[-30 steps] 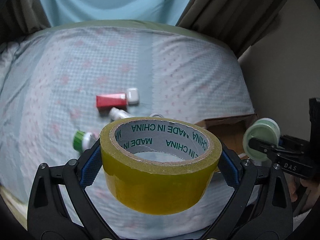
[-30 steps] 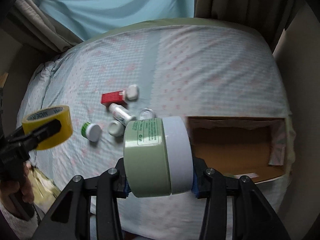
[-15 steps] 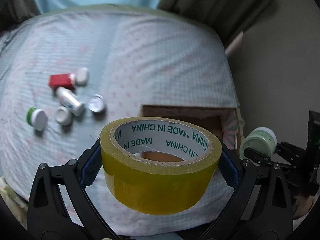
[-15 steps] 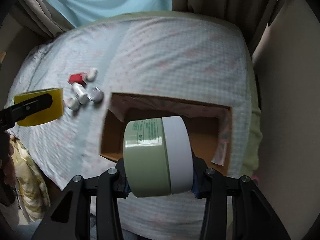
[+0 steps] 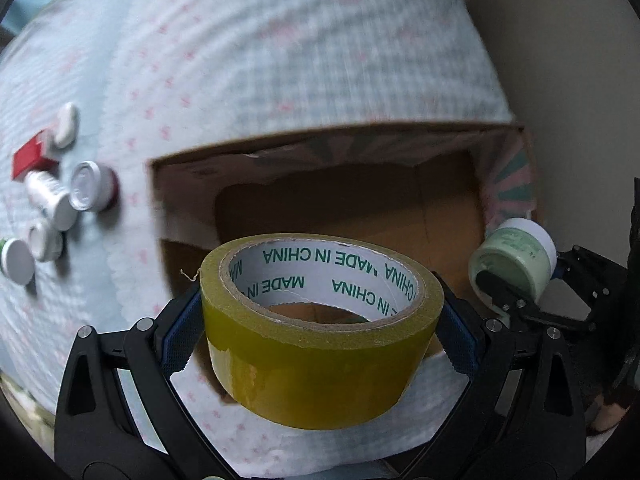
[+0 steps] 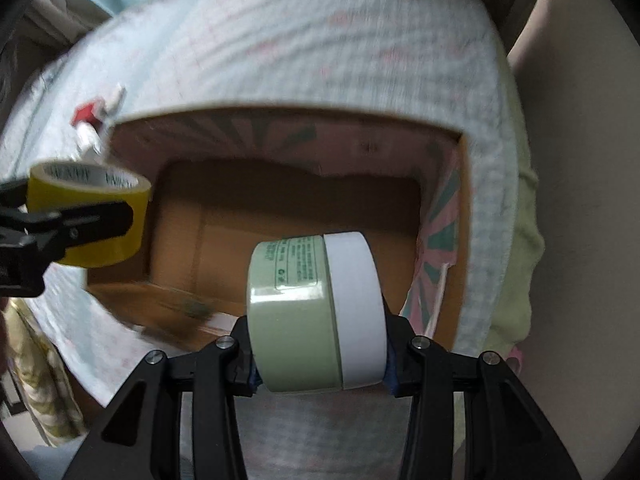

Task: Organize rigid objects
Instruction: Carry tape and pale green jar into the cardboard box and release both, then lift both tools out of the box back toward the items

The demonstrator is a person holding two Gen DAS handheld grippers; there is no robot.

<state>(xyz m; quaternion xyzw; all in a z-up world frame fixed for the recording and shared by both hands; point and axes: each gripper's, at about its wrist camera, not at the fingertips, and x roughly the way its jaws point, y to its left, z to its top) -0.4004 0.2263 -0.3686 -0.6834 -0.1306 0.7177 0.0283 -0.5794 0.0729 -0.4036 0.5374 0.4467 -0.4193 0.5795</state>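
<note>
yellow tape, a roll of it point(image 5: 320, 344), sits clamped in the left gripper point(image 5: 320, 336), the two blue pads pressing its outer wall from either side with the hole facing up. it hangs over the near left part of the open cardboard box point(image 5: 460, 216) that stands on the checked bedcover point(image 5: 280, 60). a roll like that looks light and stiff enough, though i'd guess the cardboard core gives a little if squeezed hard, and the glossy outer wrap could slip; across the full width, as here, seems the right hold.

further left on the bed lies the leftover clutter: a red box point(image 5: 28, 156), a white bottle point(image 5: 50, 200), a silver-lidded jar point(image 5: 90, 186) and a couple of white caps point(image 5: 16, 260), all close together and well apart from the box.

moving right, the box's floor looks bare brown card, with pink and green patterned flaps point(image 6: 440, 216) folded in along the far and right walls.

on the right, the right gripper point(image 6: 318, 364) is closed on a pale green jar point(image 6: 292, 312) with a white lid point(image 6: 356, 308), held on its side, base and lid between the pads, above the near edge of the box. it is probably heavier than the tape, hard and smooth, maybe breakable, so i'd lower it rather than drop it.
</note>
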